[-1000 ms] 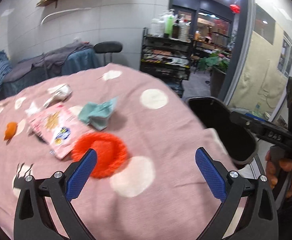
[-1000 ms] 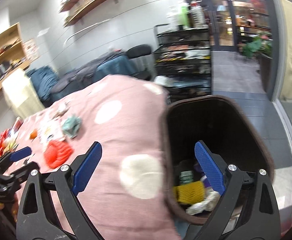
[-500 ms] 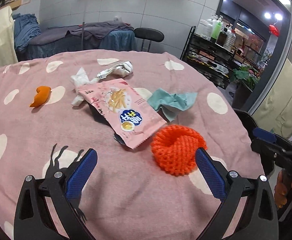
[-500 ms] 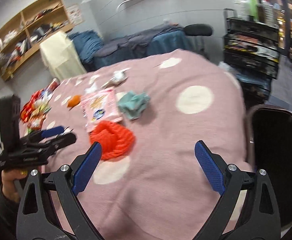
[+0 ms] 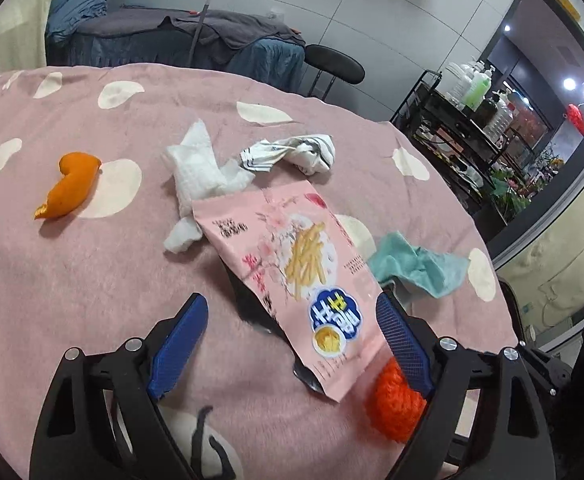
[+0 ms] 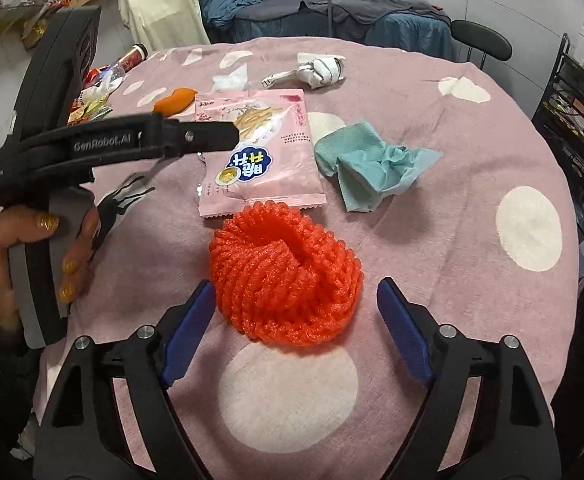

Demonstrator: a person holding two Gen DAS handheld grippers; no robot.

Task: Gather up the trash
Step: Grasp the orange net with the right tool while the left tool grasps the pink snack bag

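The right claw [image 6: 294, 330] hangs over the near edge of the tabletop [image 6: 472, 152], its jaws wide apart but closing, with the orange foam net [image 6: 286, 276] lying between its blue fingers [image 6: 188, 330] and touching neither. The left claw [image 5: 292, 346] is likewise spread and closing; the lower end of the pink snack bag [image 5: 296, 280] lies between its fingers [image 5: 178, 346], untouched, and the foam net [image 5: 394, 404] peeks out behind the right-hand finger. A hand [image 6: 20, 256] holds the left claw's grip at the tabletop's left edge.

Just beyond the foam net lies the snack bag [image 6: 260, 160], with a crumpled teal cloth [image 6: 372, 168] beside it toward the right edge. Farther toward the far edge are a white tissue [image 5: 200, 172], a striped wrapper [image 5: 292, 154] and an orange peel [image 5: 68, 188]. The tabletop is covered by a pink cloth with white spots. Behind it stand a black chair [image 6: 480, 42], a bed [image 6: 332, 16] piled with blue and grey covers, and a metal rack [image 5: 460, 128] holding bottles.
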